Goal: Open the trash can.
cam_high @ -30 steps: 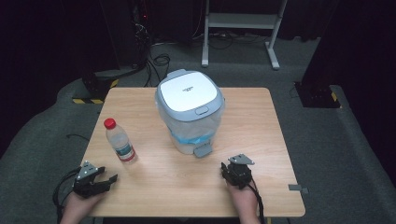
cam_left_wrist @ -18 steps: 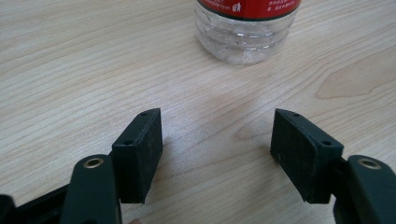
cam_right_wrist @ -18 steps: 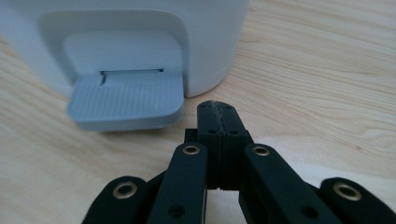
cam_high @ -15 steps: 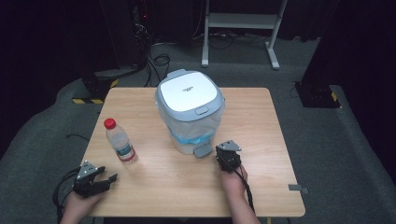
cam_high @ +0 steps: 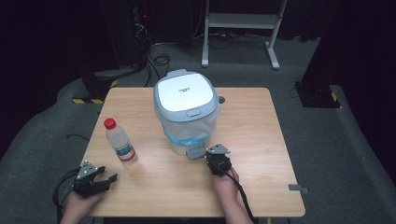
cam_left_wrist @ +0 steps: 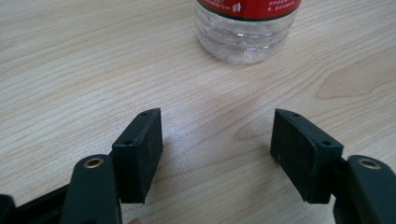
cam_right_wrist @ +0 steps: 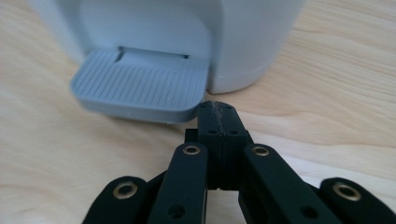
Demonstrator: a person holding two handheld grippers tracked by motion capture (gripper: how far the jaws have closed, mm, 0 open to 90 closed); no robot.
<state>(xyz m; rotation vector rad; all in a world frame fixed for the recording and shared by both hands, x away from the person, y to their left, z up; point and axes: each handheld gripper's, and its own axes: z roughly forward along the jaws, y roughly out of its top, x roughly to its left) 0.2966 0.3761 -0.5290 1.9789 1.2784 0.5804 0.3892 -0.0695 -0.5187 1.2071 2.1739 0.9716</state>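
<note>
While the right gripper [cam_right_wrist: 215, 108], jaws pressed together on nothing, noses up to the pedal bin's [cam_high: 187, 109] grey foot pedal [cam_right_wrist: 140, 86] just ahead, pedal-pressing seems the step in hand. Next, its tip must climb onto the ribbed pedal and push down. Left gripper [cam_left_wrist: 217, 149] idles agape and empty, the water bottle [cam_left_wrist: 245, 28] standing beyond.

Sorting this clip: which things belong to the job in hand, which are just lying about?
In the job:
- right gripper, jaws shut, at the pedal
- pedal
- pedal bin

Lying about:
- water bottle
- left gripper, jaws open on nothing
</note>
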